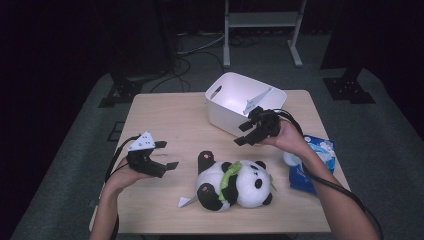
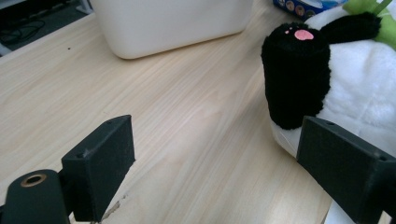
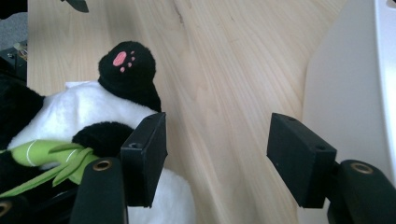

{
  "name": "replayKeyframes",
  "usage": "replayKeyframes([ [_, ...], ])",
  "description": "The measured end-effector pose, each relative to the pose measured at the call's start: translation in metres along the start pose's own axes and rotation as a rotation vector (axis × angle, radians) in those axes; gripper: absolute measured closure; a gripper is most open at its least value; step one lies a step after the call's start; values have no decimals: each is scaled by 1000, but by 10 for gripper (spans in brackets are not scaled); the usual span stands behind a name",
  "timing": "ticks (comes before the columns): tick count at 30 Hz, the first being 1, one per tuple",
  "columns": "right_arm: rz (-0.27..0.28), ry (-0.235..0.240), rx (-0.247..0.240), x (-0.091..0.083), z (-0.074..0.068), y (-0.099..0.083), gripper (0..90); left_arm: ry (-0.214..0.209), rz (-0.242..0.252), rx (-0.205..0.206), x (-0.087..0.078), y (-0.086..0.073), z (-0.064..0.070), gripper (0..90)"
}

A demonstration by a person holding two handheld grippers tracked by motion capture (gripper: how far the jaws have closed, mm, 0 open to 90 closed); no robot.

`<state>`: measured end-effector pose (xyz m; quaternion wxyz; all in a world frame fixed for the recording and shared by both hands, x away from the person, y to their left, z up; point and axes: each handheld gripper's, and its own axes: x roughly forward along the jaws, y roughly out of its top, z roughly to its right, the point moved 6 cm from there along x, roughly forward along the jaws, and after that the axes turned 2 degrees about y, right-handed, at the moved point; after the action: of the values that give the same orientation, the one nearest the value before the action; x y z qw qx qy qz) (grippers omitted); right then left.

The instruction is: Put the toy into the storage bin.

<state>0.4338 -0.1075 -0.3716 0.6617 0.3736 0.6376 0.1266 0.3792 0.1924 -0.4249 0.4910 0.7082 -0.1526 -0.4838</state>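
Note:
A plush panda (image 1: 235,182) lies on its back on the wooden table (image 1: 175,120), holding a green bamboo sprig (image 1: 227,177). Its black leg with a pink paw pad (image 2: 296,70) rises just beyond my left gripper (image 2: 217,172). That left gripper (image 1: 165,155) hovers open to the left of the panda, nothing between its jaws. My right gripper (image 1: 247,134) is open above the table between the panda and a white bin (image 1: 240,100). In the right gripper view the gripper (image 3: 217,156) looks down past the panda's paw (image 3: 126,63) and the bin wall (image 3: 345,93).
A blue snack bag (image 1: 312,162) lies at the table's right edge under the right forearm. A white paper tag (image 1: 186,201) sticks out beside the panda's foot. Dark stands and cables (image 1: 200,50) sit on the floor beyond the table.

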Motion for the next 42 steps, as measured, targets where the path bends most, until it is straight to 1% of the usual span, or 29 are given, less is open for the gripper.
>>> replayKeyframes([
  [1,0,-4,2,0,1,1,365,-1,-1,2,0,0,0,101],
  [3,-3,-7,-13,0,4,3,365,1,-3,0,0,-1,-1,101],
  [6,-4,-14,-6,-1,9,7,364,-1,0,0,0,0,-1,100],
  [11,-1,-20,-7,-2,17,15,364,-11,-3,2,2,0,0,99],
  [16,-3,-32,-11,0,25,23,367,-13,2,2,0,0,-1,99],
  [20,-14,-49,-21,1,30,29,378,-11,2,0,-1,-1,-2,98],
  [24,-25,-61,-14,2,36,33,399,-12,-6,-2,-1,-3,-2,98],
  [27,-37,-72,-23,3,42,36,414,-12,-4,-4,-2,-2,-2,98],
  [31,-46,-74,-18,8,50,40,449,-9,2,-6,-3,-2,-2,98],
  [33,-54,-86,-18,11,55,43,454,-10,5,-6,-4,-1,-2,98],
  [36,-57,-101,-6,13,62,47,488,-10,7,-9,-5,-1,-2,98],
  [37,-60,-100,-4,14,64,48,518,-10,6,-9,-5,-1,-2,97],
  [39,-66,-108,-10,17,68,51,539,-11,5,-9,-5,-2,-2,97],
  [40,-68,-108,-9,18,70,52,570,-10,4,-10,-5,-2,-2,97],
  [42,-81,-119,-5,21,73,53,582,-11,5,-11,-6,-2,-2,97],
])
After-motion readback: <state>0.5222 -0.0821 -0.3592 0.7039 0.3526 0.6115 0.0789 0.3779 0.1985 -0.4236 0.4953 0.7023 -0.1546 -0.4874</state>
